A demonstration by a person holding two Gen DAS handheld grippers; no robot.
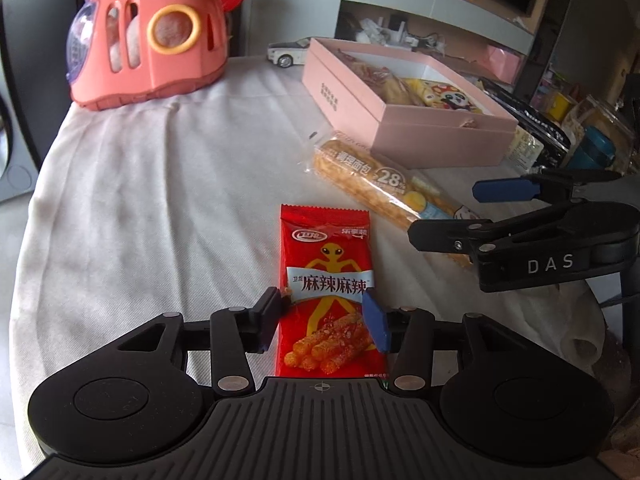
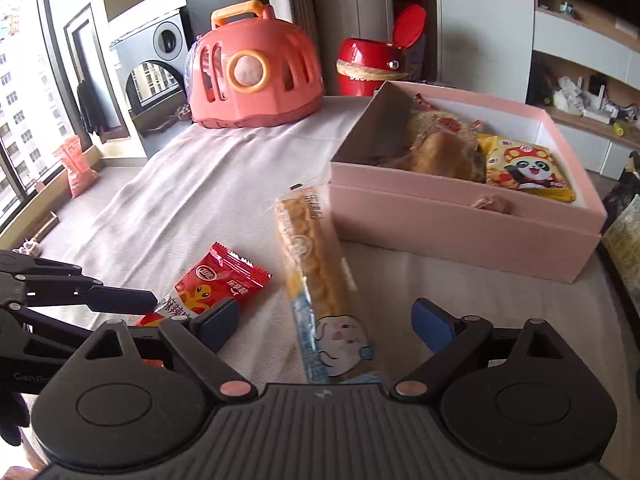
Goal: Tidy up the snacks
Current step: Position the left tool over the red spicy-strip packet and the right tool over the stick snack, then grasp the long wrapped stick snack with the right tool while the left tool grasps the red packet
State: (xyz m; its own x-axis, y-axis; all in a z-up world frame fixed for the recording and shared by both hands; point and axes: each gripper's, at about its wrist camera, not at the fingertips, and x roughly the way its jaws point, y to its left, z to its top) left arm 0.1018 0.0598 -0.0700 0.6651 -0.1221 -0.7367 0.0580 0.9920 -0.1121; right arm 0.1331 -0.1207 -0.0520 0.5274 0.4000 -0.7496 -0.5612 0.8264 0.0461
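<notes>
A red spicy-snack packet (image 1: pixel 328 280) lies on the white cloth; my left gripper (image 1: pixel 326 312) straddles its lower half, pads touching or nearly touching both edges, jaws still apart. The packet also shows in the right wrist view (image 2: pixel 212 288). A long bread packet (image 1: pixel 384 184) lies beside the pink box (image 1: pixel 360 104), which holds several snacks. In the right wrist view my right gripper (image 2: pixel 326 324) is open over the near end of the bread packet (image 2: pixel 320 280), with the pink box (image 2: pixel 460 224) beyond.
A pink toy carrier (image 1: pixel 148 40) stands at the far left of the table, a white toy car (image 1: pixel 290 54) behind the box, a red bin (image 2: pixel 372 64) at the back. More packets and a container (image 1: pixel 592 148) crowd the right edge.
</notes>
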